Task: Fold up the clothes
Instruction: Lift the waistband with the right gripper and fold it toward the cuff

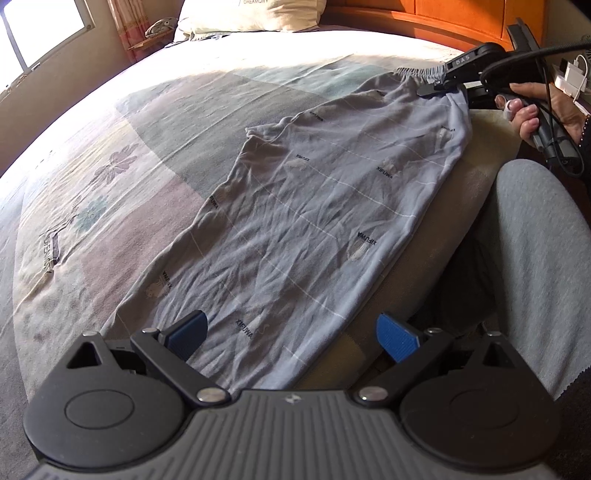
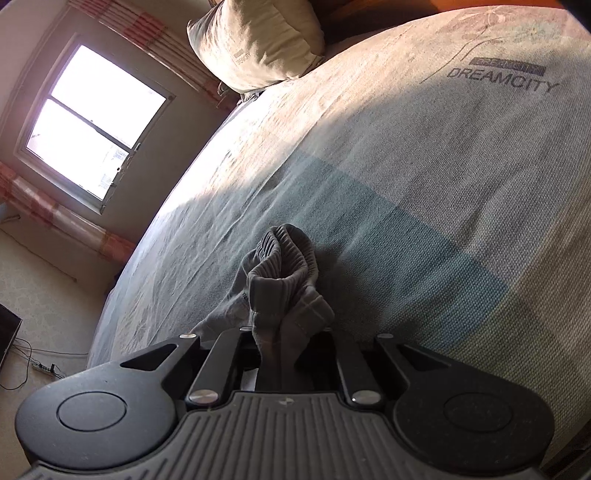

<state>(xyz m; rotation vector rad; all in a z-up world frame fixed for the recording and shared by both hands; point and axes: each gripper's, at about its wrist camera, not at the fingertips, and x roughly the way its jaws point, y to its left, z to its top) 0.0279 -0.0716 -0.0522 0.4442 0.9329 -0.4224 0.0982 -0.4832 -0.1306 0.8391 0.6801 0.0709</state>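
Blue pads of the left gripper [image 1: 291, 338] are standing wide apart, hovering over the near hem of the pants [image 1: 314, 206] and gripping nothing. One pad [image 1: 190, 332] is sitting above the cloth, the other [image 1: 397, 338] is hanging past the right edge, over the side of the bed [image 1: 110, 155].

Grey-blue and wrinkled, the pants are lying lengthwise along the bed's right edge, seemingly laid leg over leg in one long panel, hem near and waistband [image 1: 421, 72] far. Their right side is running right along the mattress rim, close to the person's knee [image 1: 535, 236].

At the far end, the right gripper [image 2: 288, 332] is pinching the bunched waistband [image 2: 280, 266], its jaws pressed together on the elastic, with a hand [image 1: 543, 110] holding its grip.

Judging progress: the lengthwise halving looks done, and the crosswise folds are looking like what is left, since the panel is lying at full length. Whether the waistband is being brought toward the hem or merely being pulled straight, these views are not settling.

For room, the bed is offering wide open sheet to the left of the pants and beyond the waistband toward the pillow [image 1: 251, 14] and headboard [image 1: 424, 22]. On the right there is almost none: mattress rim, knee and cables are crowding that side, so cloth could be sliding off there.
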